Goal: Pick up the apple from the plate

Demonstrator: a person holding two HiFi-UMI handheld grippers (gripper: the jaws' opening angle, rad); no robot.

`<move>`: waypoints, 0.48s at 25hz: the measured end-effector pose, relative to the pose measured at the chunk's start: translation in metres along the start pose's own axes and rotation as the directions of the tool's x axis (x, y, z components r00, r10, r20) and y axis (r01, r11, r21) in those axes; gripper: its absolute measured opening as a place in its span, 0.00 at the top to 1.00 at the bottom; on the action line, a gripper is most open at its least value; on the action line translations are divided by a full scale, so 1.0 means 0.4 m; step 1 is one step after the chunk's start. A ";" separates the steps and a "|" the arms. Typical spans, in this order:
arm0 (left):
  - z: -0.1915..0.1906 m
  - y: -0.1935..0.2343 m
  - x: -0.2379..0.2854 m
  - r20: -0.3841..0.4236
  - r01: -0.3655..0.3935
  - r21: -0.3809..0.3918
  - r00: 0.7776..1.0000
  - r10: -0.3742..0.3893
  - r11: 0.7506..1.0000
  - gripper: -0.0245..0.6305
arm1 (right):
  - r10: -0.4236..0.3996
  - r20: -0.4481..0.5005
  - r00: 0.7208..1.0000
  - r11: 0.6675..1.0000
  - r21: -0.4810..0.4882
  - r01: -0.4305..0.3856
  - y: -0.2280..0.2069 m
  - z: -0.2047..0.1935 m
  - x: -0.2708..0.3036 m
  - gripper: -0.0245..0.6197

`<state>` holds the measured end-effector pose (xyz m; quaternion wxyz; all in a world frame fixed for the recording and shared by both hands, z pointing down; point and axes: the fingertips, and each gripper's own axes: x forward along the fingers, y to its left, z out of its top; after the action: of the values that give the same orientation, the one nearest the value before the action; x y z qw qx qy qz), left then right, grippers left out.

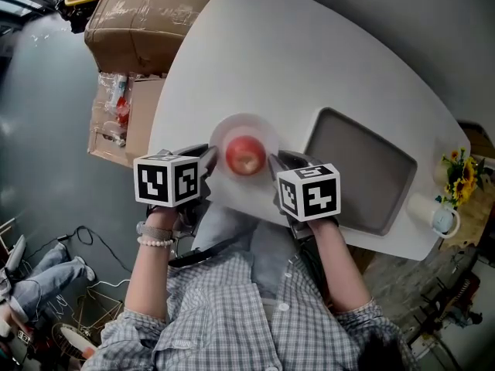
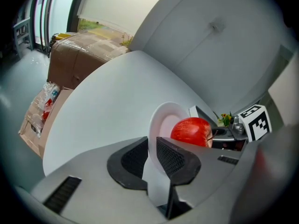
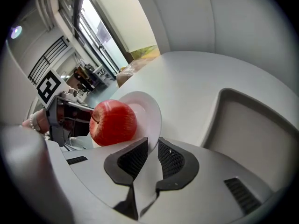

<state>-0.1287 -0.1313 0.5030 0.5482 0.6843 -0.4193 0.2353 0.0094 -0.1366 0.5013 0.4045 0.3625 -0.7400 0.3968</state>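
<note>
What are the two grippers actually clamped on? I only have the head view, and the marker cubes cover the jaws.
Observer: The left gripper view shows the left gripper with its jaws shut on the rim of the white plate, not on the apple.
Operator: And the right one?
Observer: The right gripper view shows the right gripper pinching the plate's rim in the same way, with the thin edge running down between its ribbed pads.
Operator: So is the apple in either grip?
Observer: No. In both gripper views the apple lies further in on the plate, past the pads, and only the rim is between them.
</note>
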 end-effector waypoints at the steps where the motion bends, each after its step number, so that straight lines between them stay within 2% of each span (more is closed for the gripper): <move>1: -0.002 0.008 0.002 -0.005 -0.004 0.000 1.000 0.004 1.000 0.87 | -0.003 -0.011 1.000 1.000 -0.010 0.003 0.004 0.000 0.006 0.85; 7: -0.004 0.044 0.011 -0.016 -0.008 -0.007 1.000 0.008 1.000 0.88 | -0.038 -0.089 0.995 0.993 -0.111 0.029 0.019 -0.003 0.038 0.85; 12: -0.001 0.058 0.020 -0.021 0.001 -0.011 1.000 -0.001 1.000 0.88 | -0.050 -0.110 0.993 0.994 -0.097 0.040 0.022 0.007 0.050 0.84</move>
<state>-0.1437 -0.1344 0.5223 0.5563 0.6792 -0.4143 0.2400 -0.0073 -0.1398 0.5155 0.4711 0.3365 -0.7256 0.3719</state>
